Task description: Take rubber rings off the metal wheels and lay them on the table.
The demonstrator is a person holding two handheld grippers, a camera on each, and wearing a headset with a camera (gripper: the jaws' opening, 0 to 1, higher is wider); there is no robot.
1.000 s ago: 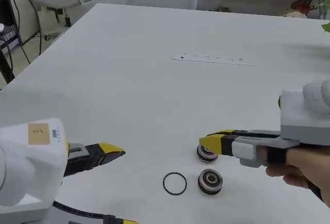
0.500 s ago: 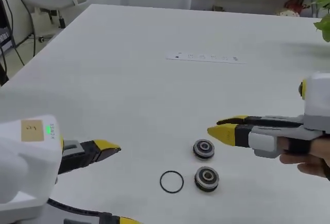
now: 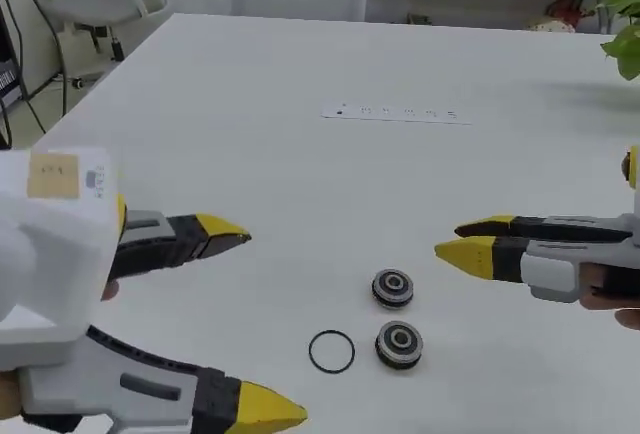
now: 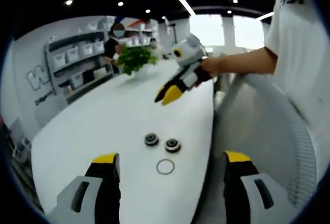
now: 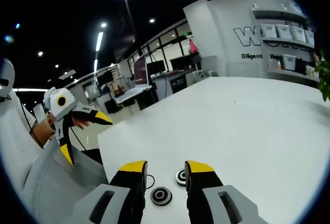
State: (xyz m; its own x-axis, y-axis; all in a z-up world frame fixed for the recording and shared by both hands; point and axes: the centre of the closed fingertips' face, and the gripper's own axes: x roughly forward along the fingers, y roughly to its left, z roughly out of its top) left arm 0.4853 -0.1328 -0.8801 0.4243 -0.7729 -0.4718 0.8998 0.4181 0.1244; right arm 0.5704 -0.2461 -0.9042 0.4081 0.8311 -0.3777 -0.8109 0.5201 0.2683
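Yellow-tipped jaws of the left gripper (image 3: 262, 324) stand spread wide and empty above the near edge of the white surface (image 3: 300, 154). The right gripper (image 3: 450, 238) reaches in from the right edge with its jaws parted only a little, and it holds nothing either. Between the two, close to the near edge, lie two small metal wheels, the farther wheel (image 3: 392, 288) just beside the nearer wheel (image 3: 400, 344). A thin black rubber ring (image 3: 331, 351) lies flat to the left of the nearer wheel, apart from it.

Each wheel shows a dark band, but it is too small to tell whether that is a ring. I would judge the wheels hard, dense and apt to skid on this smooth top. The rings look light, soft and stretchy. One gripper could pinch a wheel across its flat faces while the other hooks the band at the rim and peels it off.
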